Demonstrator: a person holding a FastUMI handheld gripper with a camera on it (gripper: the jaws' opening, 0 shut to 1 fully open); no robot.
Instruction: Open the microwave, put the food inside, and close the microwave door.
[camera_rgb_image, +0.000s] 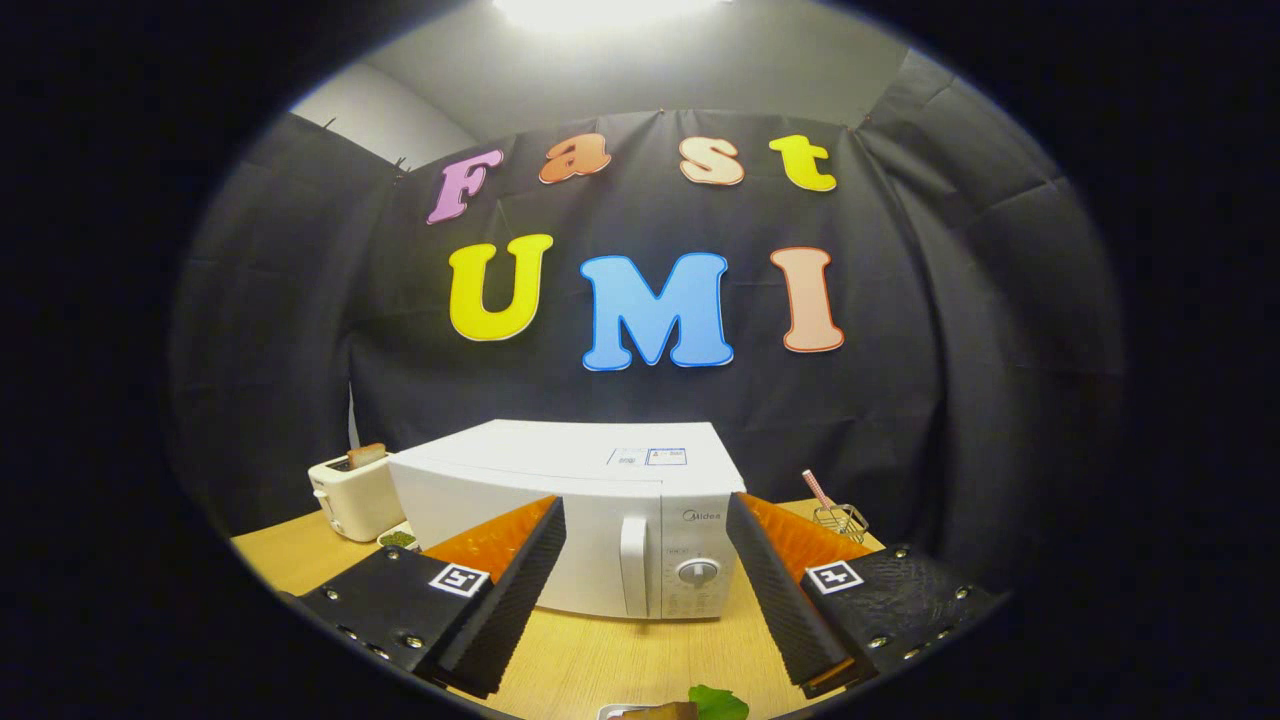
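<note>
A white microwave (590, 510) stands on the wooden table (620, 660) straight ahead, its door shut. The vertical door handle (634, 565) and a round dial (697, 572) face me. My gripper (645, 560) is open, its fingers spread wide to either side of the microwave's front, a short way from it, with nothing between them. Below the fingers, close to me, the rim of a plate (625, 711) shows with brown food (660, 711) and a green leaf (718, 702) on it.
A white toaster (352, 495) with a slice of bread in it stands left of the microwave. A small dish with greens (398, 539) lies in front of the toaster. A wire holder with a striped stick (838, 512) stands at the right.
</note>
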